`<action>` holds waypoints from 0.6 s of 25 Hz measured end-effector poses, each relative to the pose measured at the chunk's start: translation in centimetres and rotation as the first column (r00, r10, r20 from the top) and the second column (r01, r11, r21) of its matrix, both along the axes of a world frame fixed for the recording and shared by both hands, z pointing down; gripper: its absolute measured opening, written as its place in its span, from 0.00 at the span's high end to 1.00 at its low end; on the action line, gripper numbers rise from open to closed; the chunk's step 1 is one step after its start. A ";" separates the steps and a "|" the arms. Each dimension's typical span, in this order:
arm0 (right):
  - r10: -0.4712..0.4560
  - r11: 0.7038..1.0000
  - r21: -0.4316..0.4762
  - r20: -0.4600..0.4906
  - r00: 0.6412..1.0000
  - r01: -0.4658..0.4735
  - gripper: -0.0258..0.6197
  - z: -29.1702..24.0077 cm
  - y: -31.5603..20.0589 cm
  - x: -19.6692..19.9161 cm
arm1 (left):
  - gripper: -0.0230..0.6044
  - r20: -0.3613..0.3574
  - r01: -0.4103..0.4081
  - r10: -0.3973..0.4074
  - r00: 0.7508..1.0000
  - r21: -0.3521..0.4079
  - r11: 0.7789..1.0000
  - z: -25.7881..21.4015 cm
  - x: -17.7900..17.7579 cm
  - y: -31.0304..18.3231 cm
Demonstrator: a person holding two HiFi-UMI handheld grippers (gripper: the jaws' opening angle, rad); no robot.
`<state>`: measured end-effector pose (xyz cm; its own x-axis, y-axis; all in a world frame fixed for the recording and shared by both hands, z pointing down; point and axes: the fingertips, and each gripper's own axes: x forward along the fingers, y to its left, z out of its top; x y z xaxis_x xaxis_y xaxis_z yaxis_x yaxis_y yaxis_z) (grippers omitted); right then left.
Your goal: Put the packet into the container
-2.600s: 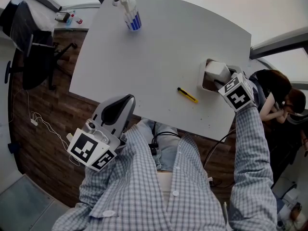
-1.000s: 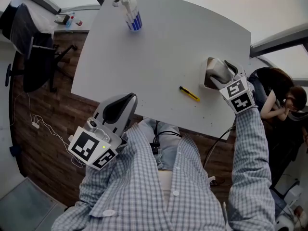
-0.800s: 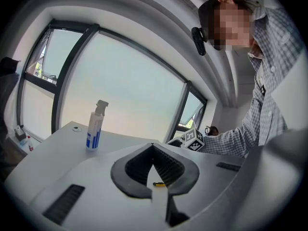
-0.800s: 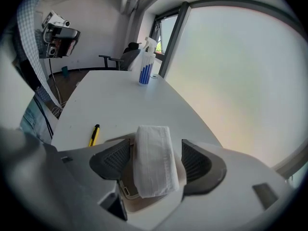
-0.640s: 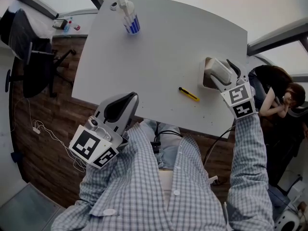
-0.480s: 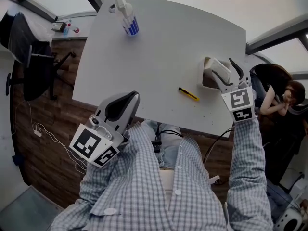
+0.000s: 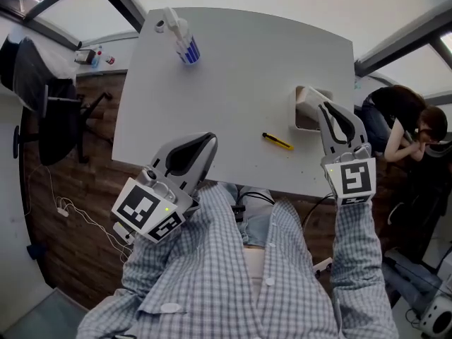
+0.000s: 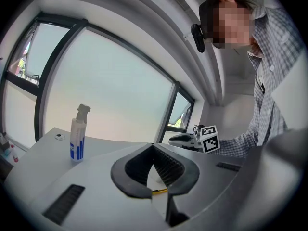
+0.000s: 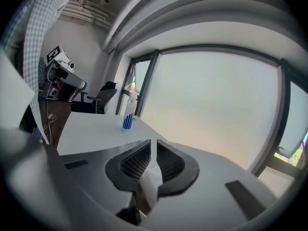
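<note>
The white container [image 7: 304, 110] stands at the table's right edge, and a pale packet lies inside it. My right gripper [image 7: 323, 107] hovers over the container's near right side. Its jaws are closing and almost touch. Nothing is pressed between them. In the right gripper view the jaw tips [image 9: 154, 146] nearly meet, and the white packet [image 9: 150, 184] in the container shows through the gap below. My left gripper [image 7: 210, 140] rests at the table's near edge, shut and empty, its tips [image 8: 153, 146] together.
A yellow cutter [image 7: 276, 141] lies left of the container. A blue-and-white spray bottle [image 7: 181, 39] stands at the far left corner. A seated person [image 7: 406, 122] is just beyond the table's right edge. An office chair [image 7: 39, 69] stands on the floor to the left.
The right gripper has let go of the packet, left it in the container, drawn back toward me, and brought its jaws together. The left gripper stayed shut at the near edge.
</note>
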<state>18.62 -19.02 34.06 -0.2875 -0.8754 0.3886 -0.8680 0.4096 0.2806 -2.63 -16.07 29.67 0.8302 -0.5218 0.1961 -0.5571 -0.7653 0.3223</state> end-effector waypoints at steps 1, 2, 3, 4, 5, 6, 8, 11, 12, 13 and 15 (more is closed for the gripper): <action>0.013 1.000 0.016 0.014 1.000 -0.013 0.89 -0.4 0.4 -0.1 | 0.95 -0.001 -0.008 0.008 1.000 0.004 1.000 -0.1 0.2 -0.1; 0.021 0.999 0.033 0.029 0.999 -0.022 0.91 -0.9 0.7 -0.1 | 0.95 -0.003 -0.016 0.016 1.000 0.009 1.000 -0.3 0.4 -0.2; 0.028 0.998 0.051 0.043 0.999 -0.030 0.91 -1.3 1.1 -0.1 | 0.95 -0.004 -0.024 0.024 1.000 0.014 1.000 -0.5 0.5 -0.3; 0.035 0.997 0.070 0.059 0.998 -0.039 0.92 -1.8 1.4 -0.2 | 0.95 -0.006 -0.032 0.033 0.999 0.018 0.999 -0.6 0.7 -0.4; 0.042 0.995 0.090 0.080 0.996 -0.049 0.92 -2.4 1.7 -0.3 | 0.95 -0.007 -0.041 0.041 0.999 0.022 0.999 -0.7 0.9 -0.4; 0.052 0.992 0.110 0.107 0.993 -0.064 0.93 -3.1 2.0 -0.5 | 0.95 -0.009 -0.049 0.050 0.999 0.025 0.998 -0.8 1.1 -0.5; 0.078 0.984 0.147 0.176 0.981 -0.104 0.93 -4.5 2.4 -1.0 | 0.95 -0.013 -0.068 0.068 0.998 0.032 0.997 -1.0 1.6 -0.7; 0.069 0.980 0.167 0.206 0.976 -0.105 0.94 -5.2 3.5 -1.9 | 0.95 -0.016 -0.093 0.094 0.995 0.043 0.995 -1.2 2.3 -0.8; 0.058 0.981 0.170 0.196 0.979 -0.092 0.94 -5.2 3.9 -2.3 | 0.95 -0.018 -0.100 0.101 0.995 0.045 0.994 -1.3 2.6 -0.9; 0.050 0.982 0.172 0.189 0.981 -0.083 0.94 -5.2 4.3 -2.7 | 0.95 -0.020 -0.107 0.108 0.994 0.045 0.993 -1.3 2.8 -0.9; 0.043 0.982 0.173 0.194 0.980 -0.077 0.94 -5.4 5.0 -3.4 | 0.95 -0.023 -0.123 0.124 0.992 0.046 0.991 -1.2 3.2 -0.9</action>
